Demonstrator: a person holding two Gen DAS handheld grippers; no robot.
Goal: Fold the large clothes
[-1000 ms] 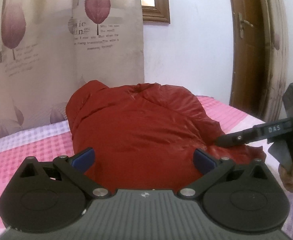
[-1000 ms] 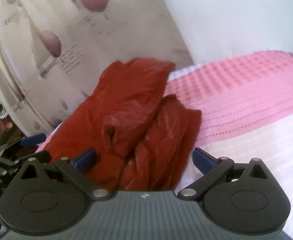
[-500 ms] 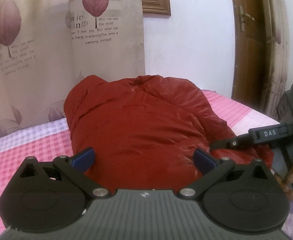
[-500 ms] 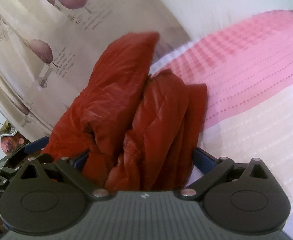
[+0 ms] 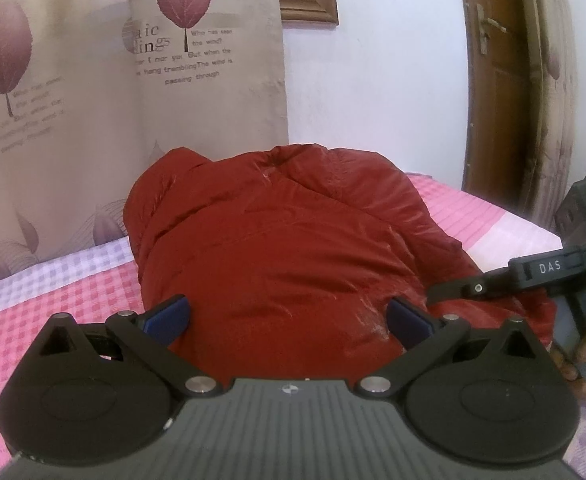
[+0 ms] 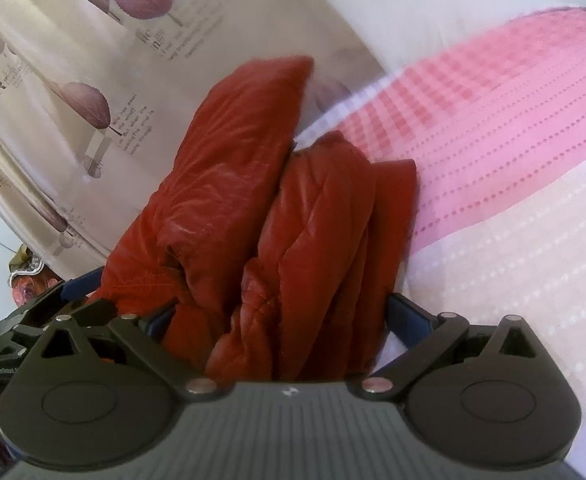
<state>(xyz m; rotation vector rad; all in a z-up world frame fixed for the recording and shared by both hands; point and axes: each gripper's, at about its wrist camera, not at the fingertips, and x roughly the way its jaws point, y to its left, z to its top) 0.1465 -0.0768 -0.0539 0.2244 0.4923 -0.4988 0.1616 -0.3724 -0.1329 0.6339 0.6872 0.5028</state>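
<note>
A red puffy jacket (image 5: 285,248) lies folded in a thick bundle on the bed. My left gripper (image 5: 289,320) is open, its blue pads wide apart over the jacket's near edge. In the right wrist view the jacket (image 6: 285,216) shows as stacked folded layers, and my right gripper (image 6: 281,320) is open with these layers between its jaws. The right gripper also shows in the left wrist view (image 5: 445,296) at the jacket's right edge. The left gripper appears at the left of the right wrist view (image 6: 69,292).
The bed has a pink and white checked sheet (image 5: 53,292). A leaf-print curtain (image 5: 133,80) hangs behind it. A wooden door (image 5: 501,80) stands at the right, with a white wall (image 5: 373,100) between.
The right gripper has tilted and moved closer, so the folded layers now fill the space between its jaws. The left gripper has shifted slightly nearer the jacket. Both stay open.
</note>
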